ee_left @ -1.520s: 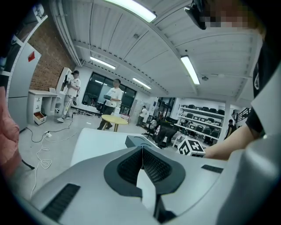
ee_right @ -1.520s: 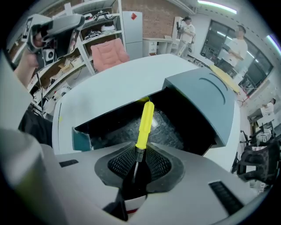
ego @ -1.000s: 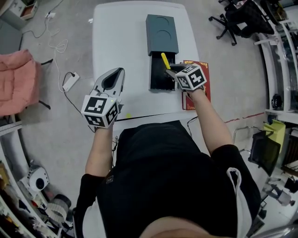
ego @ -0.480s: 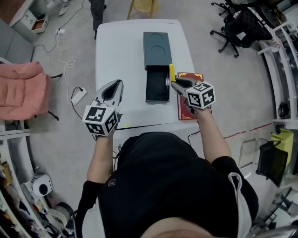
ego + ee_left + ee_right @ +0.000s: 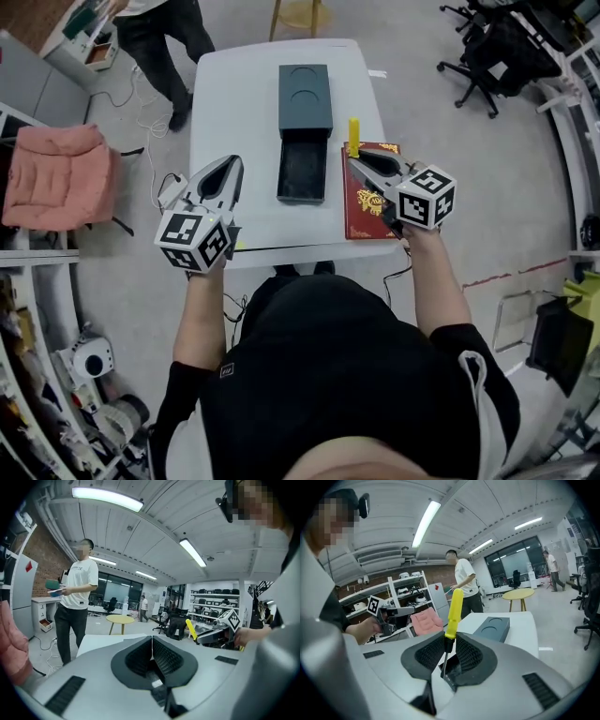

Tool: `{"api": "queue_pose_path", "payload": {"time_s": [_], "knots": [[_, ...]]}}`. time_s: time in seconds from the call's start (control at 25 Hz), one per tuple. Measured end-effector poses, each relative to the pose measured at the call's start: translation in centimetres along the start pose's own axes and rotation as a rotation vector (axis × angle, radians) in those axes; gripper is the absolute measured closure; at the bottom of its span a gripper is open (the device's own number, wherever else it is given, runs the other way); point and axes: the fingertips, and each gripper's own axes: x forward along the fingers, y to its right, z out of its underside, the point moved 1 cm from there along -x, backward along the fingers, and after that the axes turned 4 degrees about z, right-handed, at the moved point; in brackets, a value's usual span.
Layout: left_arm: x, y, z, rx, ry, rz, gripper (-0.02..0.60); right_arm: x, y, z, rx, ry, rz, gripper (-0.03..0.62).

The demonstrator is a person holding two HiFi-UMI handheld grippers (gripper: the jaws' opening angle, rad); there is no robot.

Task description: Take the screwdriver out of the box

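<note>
Right of the box, my right tool pinches the screwdriver by its thin neck; it could pivot and slip; left tool closed, empty.

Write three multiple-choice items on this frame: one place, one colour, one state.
1. Where is the screwdriver relative to the box?
A. Inside it
B. Lying loose beside it
C. Outside it, held in the right tool

2. What colour is its handle?
A. Yellow
B. Red
C. Blue

3. The left tool is:
A. Open wide
B. Shut and empty
C. Gripping the box

Answers:
1 C: the right gripper view shows that tool clamped on the shaft.
2 A: the handle is yellow in every view.
3 B: the left gripper view shows the pads together with nothing between them.
</note>
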Motion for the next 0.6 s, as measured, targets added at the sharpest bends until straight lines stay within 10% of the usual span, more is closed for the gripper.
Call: {"api": "queue_pose_path", "payload": {"time_s": [0.6], "knots": [[-2.6, 2.7, -1.8, 0.037, 0.026, -0.084, 0.563, -6.3, -1.5, -3.3, 0.011, 0.213, -0.129, 0.507]]}}
